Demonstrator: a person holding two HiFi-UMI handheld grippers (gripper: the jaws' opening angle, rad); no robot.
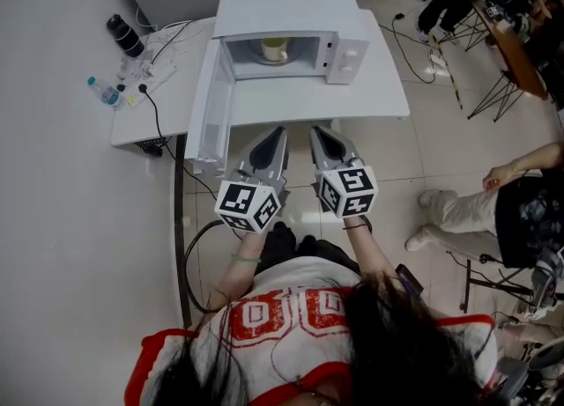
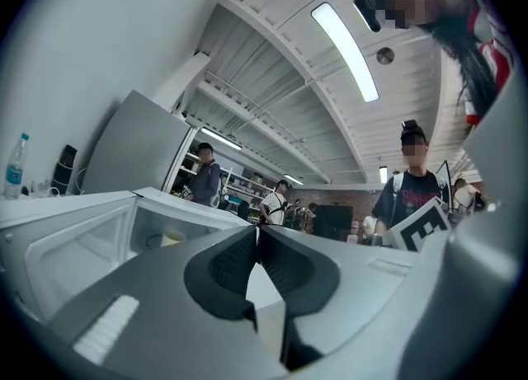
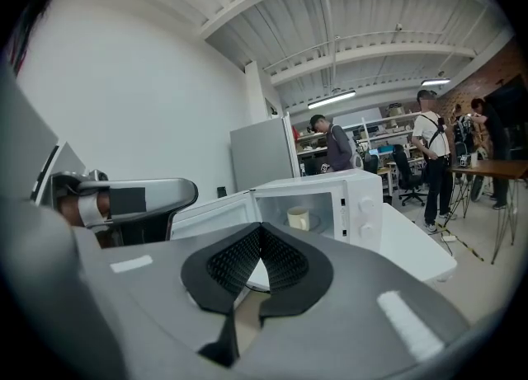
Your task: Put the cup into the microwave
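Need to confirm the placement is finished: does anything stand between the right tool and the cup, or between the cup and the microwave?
Nothing visible does. The cup already sits inside the microwave, its door swung open. Only bare table lies between the shut, empty right tool and the open cavity.

White table [image 1: 388, 83] on pale tile floor [image 1: 70, 263], arched ceiling [image 2: 272, 82] w/ strip lights [image 2: 345, 50].

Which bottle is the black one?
The big bottle at the table's far corner. The small bottle is clear with a blue cap.
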